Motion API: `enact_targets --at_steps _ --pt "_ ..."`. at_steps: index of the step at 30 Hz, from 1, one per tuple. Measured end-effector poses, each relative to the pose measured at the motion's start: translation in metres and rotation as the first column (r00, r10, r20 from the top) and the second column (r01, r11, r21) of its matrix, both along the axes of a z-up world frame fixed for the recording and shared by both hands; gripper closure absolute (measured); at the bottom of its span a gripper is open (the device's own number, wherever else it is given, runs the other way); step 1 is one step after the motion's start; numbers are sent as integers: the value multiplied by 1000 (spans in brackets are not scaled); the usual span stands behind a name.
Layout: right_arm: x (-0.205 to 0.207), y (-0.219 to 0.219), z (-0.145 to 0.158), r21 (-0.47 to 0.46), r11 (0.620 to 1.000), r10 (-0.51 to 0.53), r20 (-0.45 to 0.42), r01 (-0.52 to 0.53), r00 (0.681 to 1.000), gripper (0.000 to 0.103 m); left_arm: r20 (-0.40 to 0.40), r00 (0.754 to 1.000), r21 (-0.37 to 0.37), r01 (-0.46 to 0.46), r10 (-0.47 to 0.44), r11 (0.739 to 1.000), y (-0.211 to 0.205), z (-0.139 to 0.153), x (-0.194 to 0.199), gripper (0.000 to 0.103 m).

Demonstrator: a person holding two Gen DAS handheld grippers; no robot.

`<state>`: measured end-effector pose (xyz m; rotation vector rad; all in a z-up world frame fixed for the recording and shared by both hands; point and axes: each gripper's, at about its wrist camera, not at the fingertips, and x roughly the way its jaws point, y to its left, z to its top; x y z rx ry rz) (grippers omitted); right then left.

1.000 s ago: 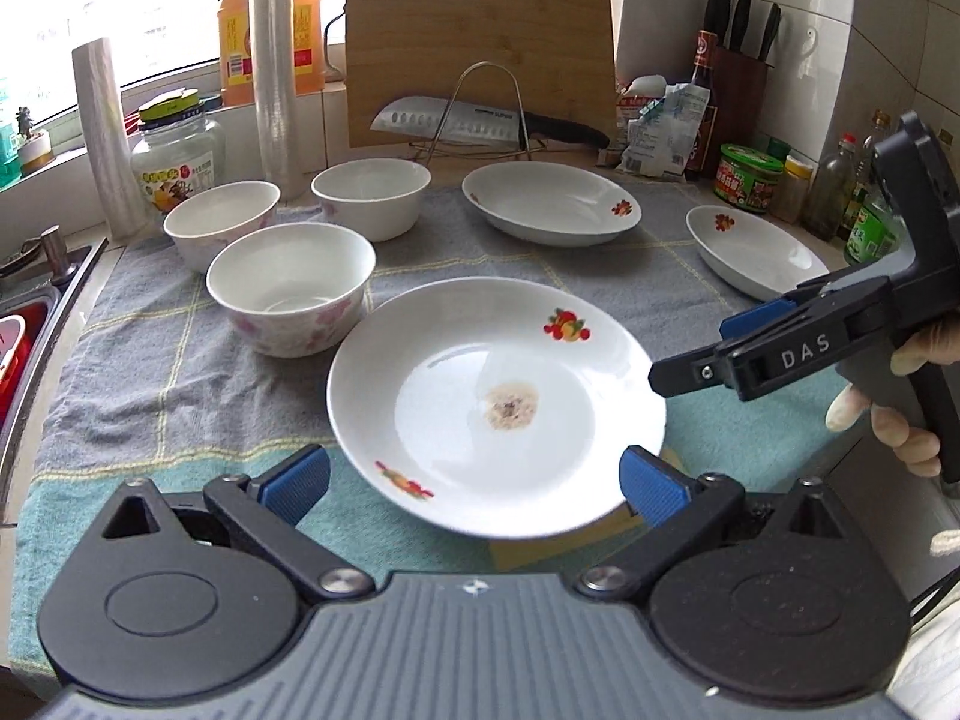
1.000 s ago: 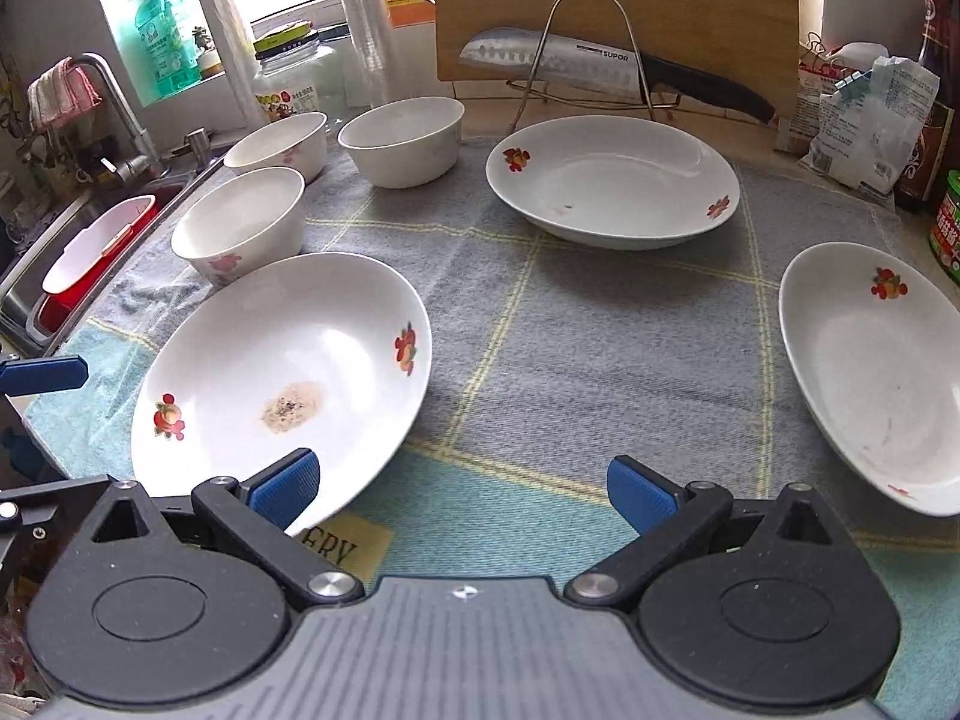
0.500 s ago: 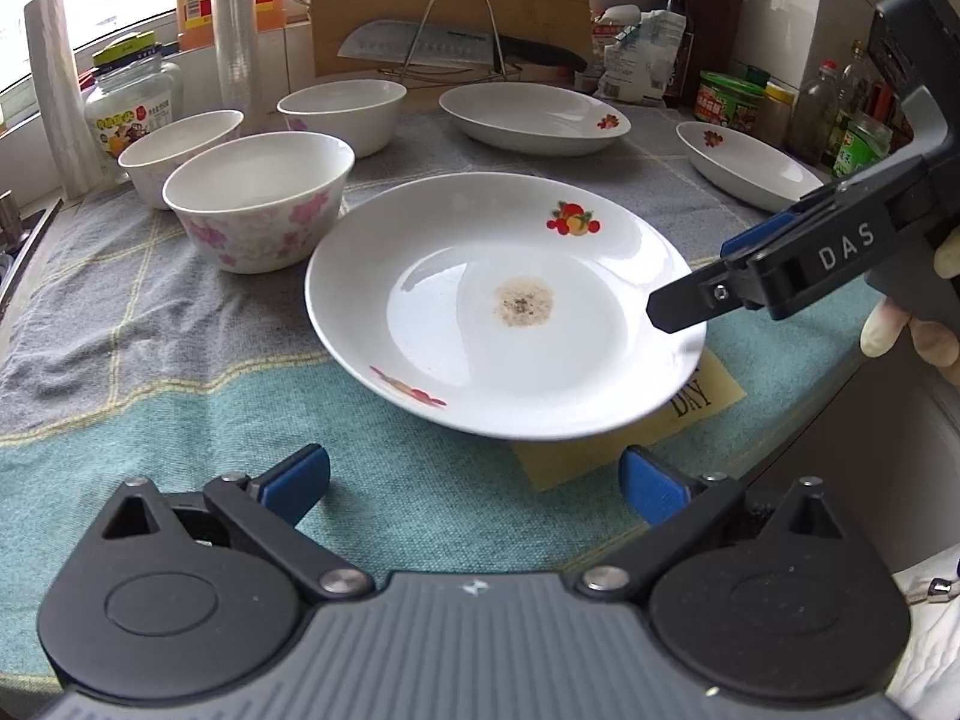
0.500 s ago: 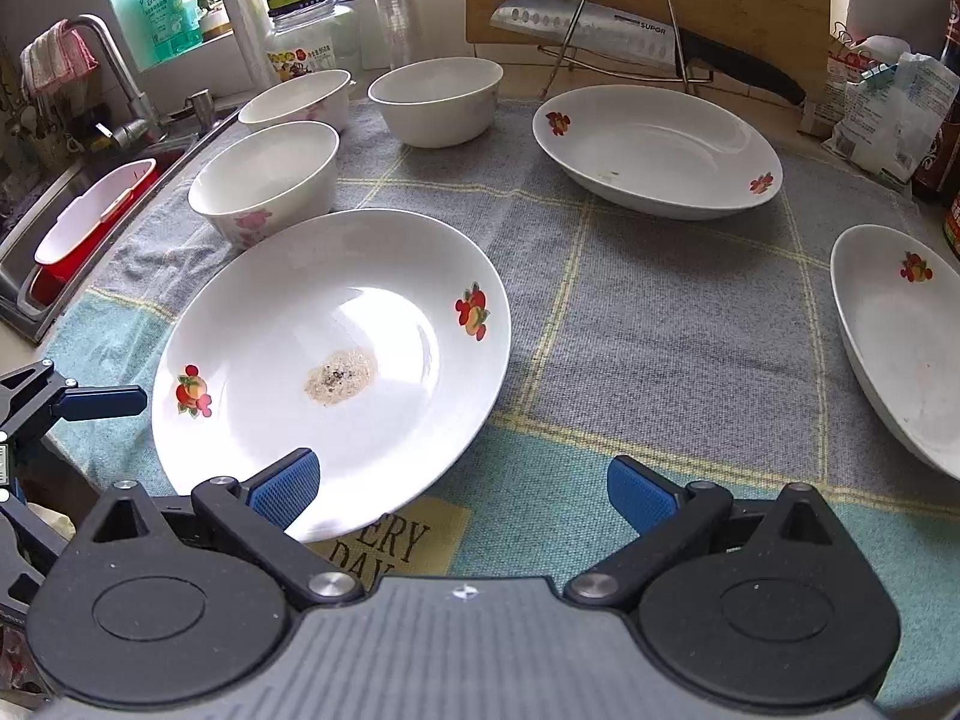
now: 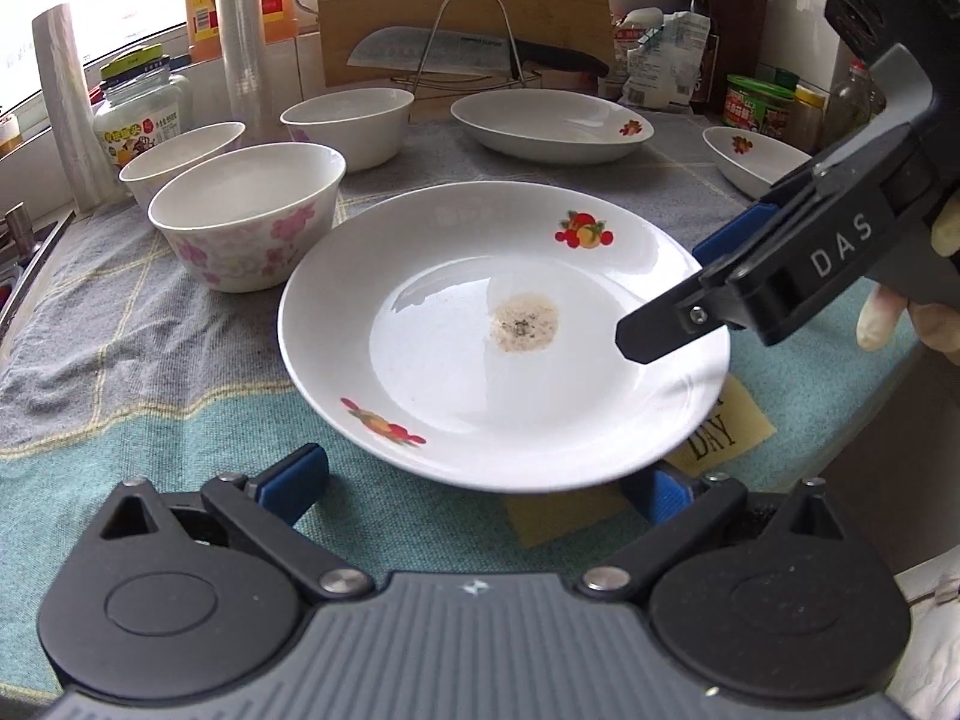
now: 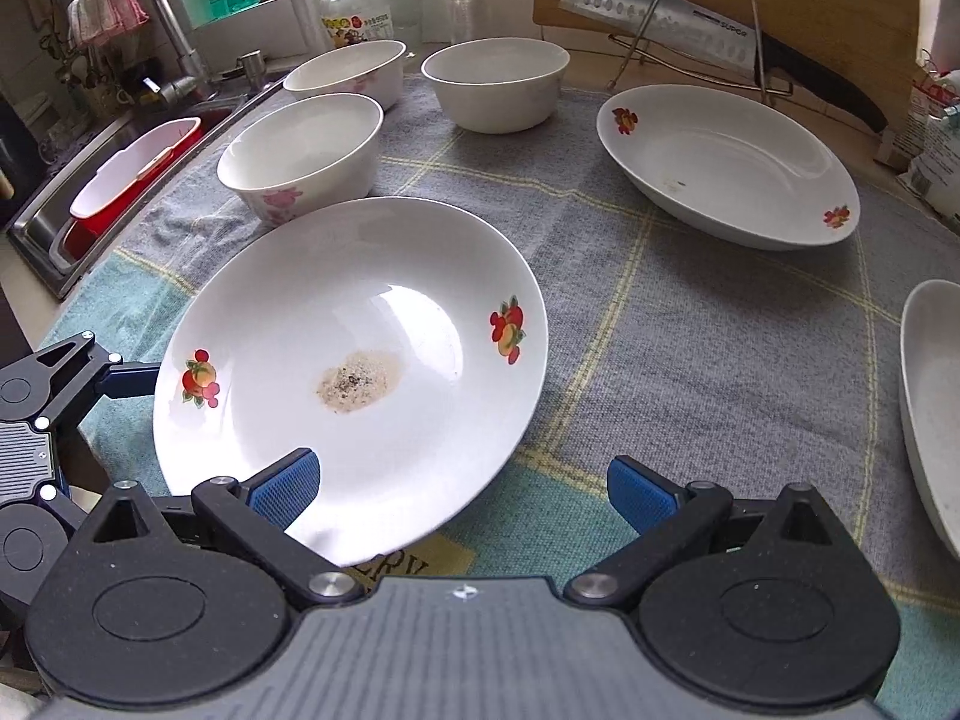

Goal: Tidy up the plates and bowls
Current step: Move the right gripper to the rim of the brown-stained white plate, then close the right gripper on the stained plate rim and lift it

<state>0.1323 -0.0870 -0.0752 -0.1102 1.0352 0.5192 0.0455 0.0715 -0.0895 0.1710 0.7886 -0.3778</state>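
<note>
Right wrist: round glossy plate (image 6: 384, 324), woven cloth (image 6: 690, 348)

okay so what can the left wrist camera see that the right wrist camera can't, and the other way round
Only the left wrist view shows the knife block and green-lidded jar. Only the right wrist view shows the faucet, the pink cloth draped on it and the red tub in the sink. Both show the stained plate, three bowls, the cleaver on its rack, and both open tongs, with the right tongs over the plate's rim.

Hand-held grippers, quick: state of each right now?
Left hand-held gripper: open, holding nothing.
Right hand-held gripper: open, straddling the plate rim, not clamped.
</note>
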Motion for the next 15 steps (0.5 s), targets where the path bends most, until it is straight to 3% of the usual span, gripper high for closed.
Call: enact_targets --at_steps 15 --pt "32 22 -7 -48 961 270 -28 -271 963 0 0 1000 1 8 -8 1000 0 0 0 0"
